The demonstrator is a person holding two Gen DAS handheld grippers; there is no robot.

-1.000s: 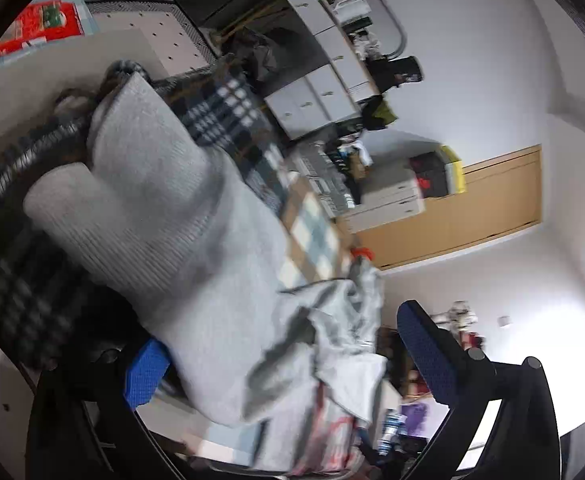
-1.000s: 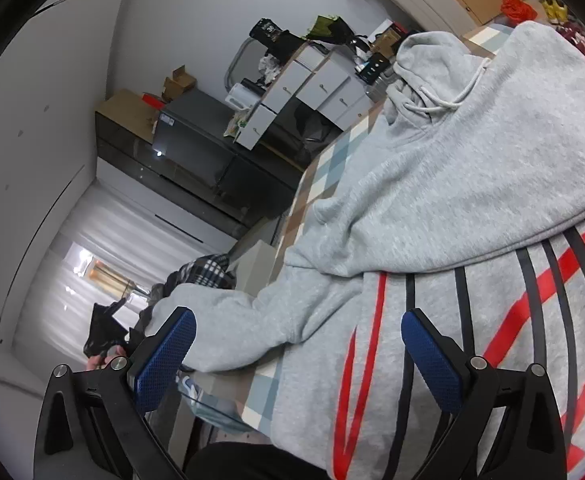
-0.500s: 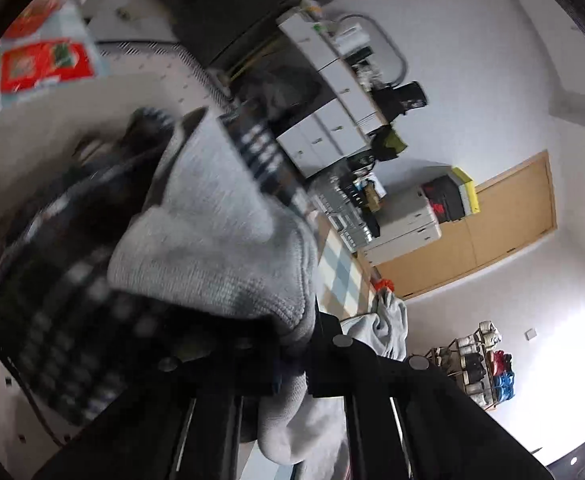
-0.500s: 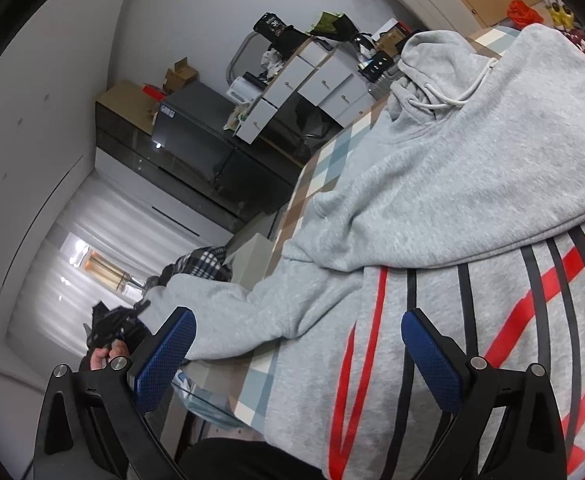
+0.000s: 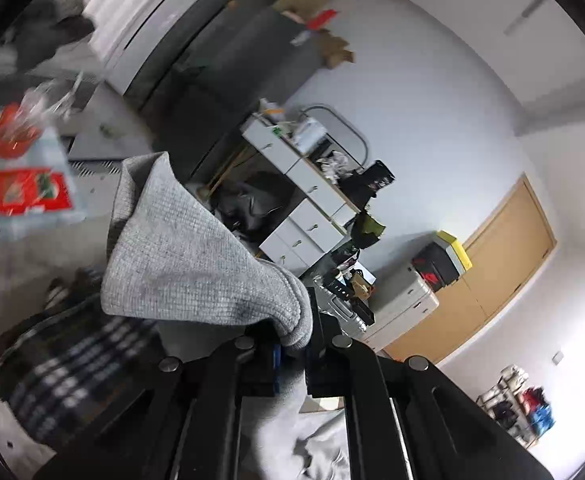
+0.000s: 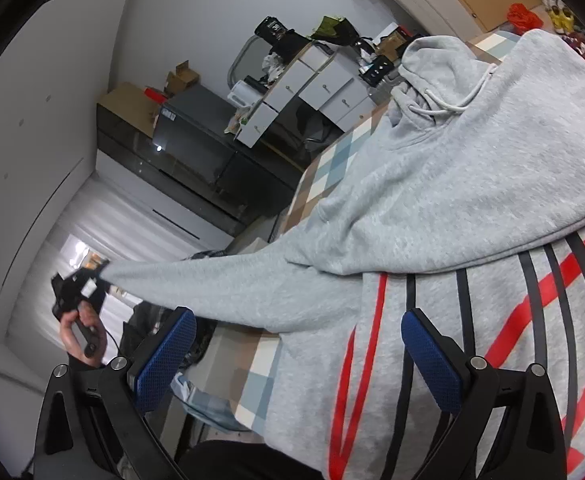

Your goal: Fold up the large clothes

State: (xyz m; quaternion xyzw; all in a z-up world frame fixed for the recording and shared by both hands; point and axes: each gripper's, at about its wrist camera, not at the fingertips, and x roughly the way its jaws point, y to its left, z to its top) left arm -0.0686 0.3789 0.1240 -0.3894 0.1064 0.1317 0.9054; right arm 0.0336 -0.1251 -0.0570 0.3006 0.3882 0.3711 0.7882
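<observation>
— Left wrist view first: what sits nearest the lens?

— The left gripper [image 5: 292, 350], its jaws pressed together on the ribbed cuff [image 5: 196, 264] of the grey hoodie. The cuff fans up and to the left from the pinch. Below it, blurred, lies a dark plaid cloth [image 5: 64, 368].

— And beyond that?

— A white drawer unit [image 5: 304, 204] with clutter on top, then a dark cabinet [image 5: 228, 64] along the white wall, and a wooden door [image 5: 500, 264] further right.

— What does the right wrist view show close up?

— The right gripper [image 6: 296, 354] with its blue pads [image 6: 432, 360] spread wide apart, holding nothing. It hangs over the lower part of the hoodie [image 6: 472, 184], near the red and black stripes [image 6: 532, 320] printed on it.

— Where does the hoodie lie?

— Spread on a bed with a checked cover [image 6: 332, 176]; the hood with its white drawstring points to the far edge. One sleeve [image 6: 228, 284] stretches taut past the bed's left edge to the other gripper [image 6: 78, 288], held in a hand [image 6: 78, 330].

— Farthest back?

— The same drawers [image 6: 316, 88] and dark cabinet [image 6: 196, 148] against the wall.
</observation>
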